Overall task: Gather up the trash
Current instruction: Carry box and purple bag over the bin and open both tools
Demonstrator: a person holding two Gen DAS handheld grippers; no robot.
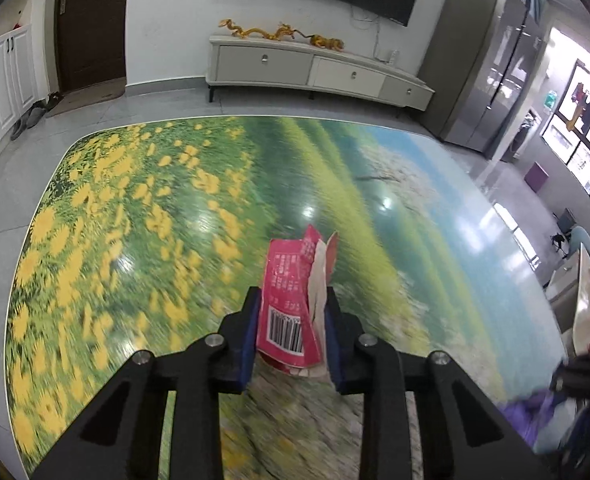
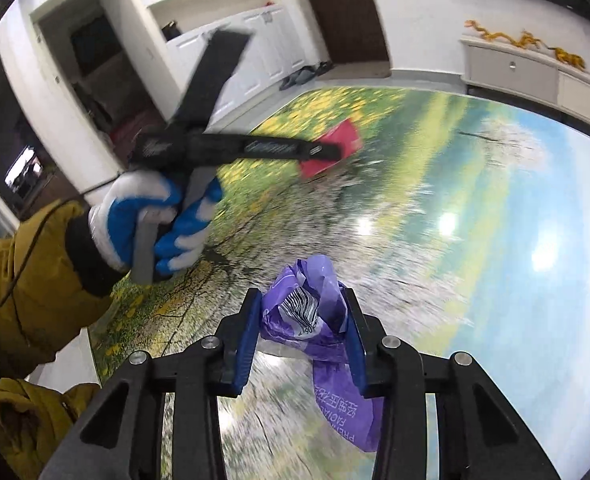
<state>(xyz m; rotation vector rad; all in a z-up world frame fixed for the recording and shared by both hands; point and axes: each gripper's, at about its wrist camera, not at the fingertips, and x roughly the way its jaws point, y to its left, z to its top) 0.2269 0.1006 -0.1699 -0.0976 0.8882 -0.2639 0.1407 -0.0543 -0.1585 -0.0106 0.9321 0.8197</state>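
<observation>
Two pieces of trash are held clear of the landscape-print mat (image 1: pixel 143 200): the left gripper (image 1: pixel 293 320) clamps a torn pink wrapper (image 1: pixel 291 288) upright near its barcode end, and the right gripper (image 2: pixel 303 320) pinches a crumpled purple wrapper (image 2: pixel 315 320) whose tail hangs below the jaws, probably for carrying to a bin not in view. Beyond the mat's far edge stand a white TV cabinet (image 1: pixel 319 70) and a grey refrigerator (image 1: pixel 483 68); the gloved left hand (image 2: pixel 151 220) hovers over the mat's left side, and nothing blocks either load.

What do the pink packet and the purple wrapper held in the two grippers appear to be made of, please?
The pink packet in the left gripper looks like thin card or coated paper: stiff torn flaps, pale inside. The purple wrapper in the right gripper looks like glossy plastic film: soft crumples, shine.
</observation>
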